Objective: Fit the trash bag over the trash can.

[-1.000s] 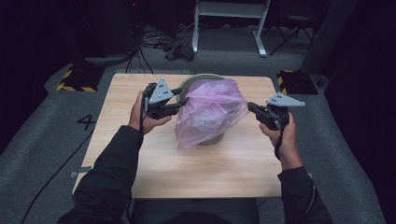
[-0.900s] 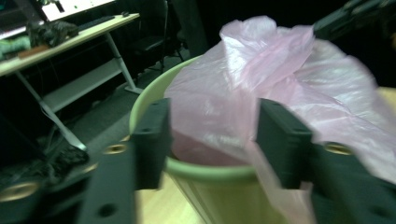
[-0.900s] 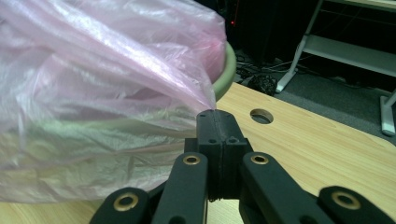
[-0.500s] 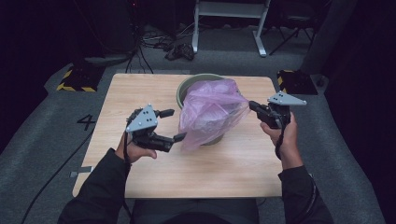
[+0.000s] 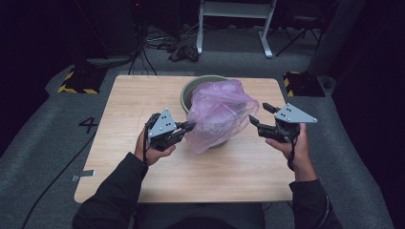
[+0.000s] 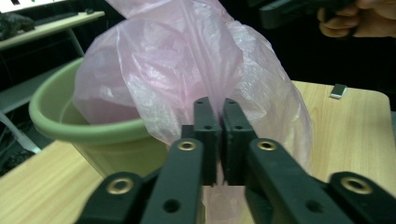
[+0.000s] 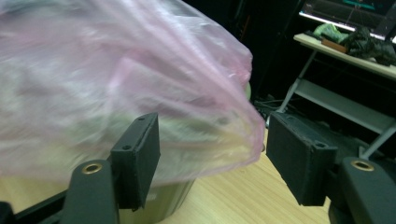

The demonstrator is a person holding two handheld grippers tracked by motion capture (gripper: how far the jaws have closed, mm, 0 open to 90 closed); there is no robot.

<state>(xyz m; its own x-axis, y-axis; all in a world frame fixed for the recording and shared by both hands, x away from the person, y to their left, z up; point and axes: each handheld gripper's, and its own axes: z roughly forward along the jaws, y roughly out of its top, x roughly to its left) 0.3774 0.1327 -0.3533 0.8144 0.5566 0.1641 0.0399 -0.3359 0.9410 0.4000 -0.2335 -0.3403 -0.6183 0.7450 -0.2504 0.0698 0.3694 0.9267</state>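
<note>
A thin pink plastic bag billows out of a pale green bucket at the table's middle. My left gripper sits at the bag's lower left. Its jaws have just closed, and in the left gripper view my left gripper is shut on a fold of the bag above the bucket rim. At the bag's right side is my right gripper. Its jaws have just been opening, and in the right gripper view my right gripper stands open with a corner of the bag loose between the pads.
The bucket stands on a light wooden table over grey carpet. A white desk frame and cables lie beyond the far edge. Yellow-black blocks flank the far corners. Bare tabletop lies in front of the bucket.
My left gripper left the bag's upper left, dropped toward me with open jaws, then closed on the bag's lower left. My right gripper's jaws opened off the bag's right edge.
</note>
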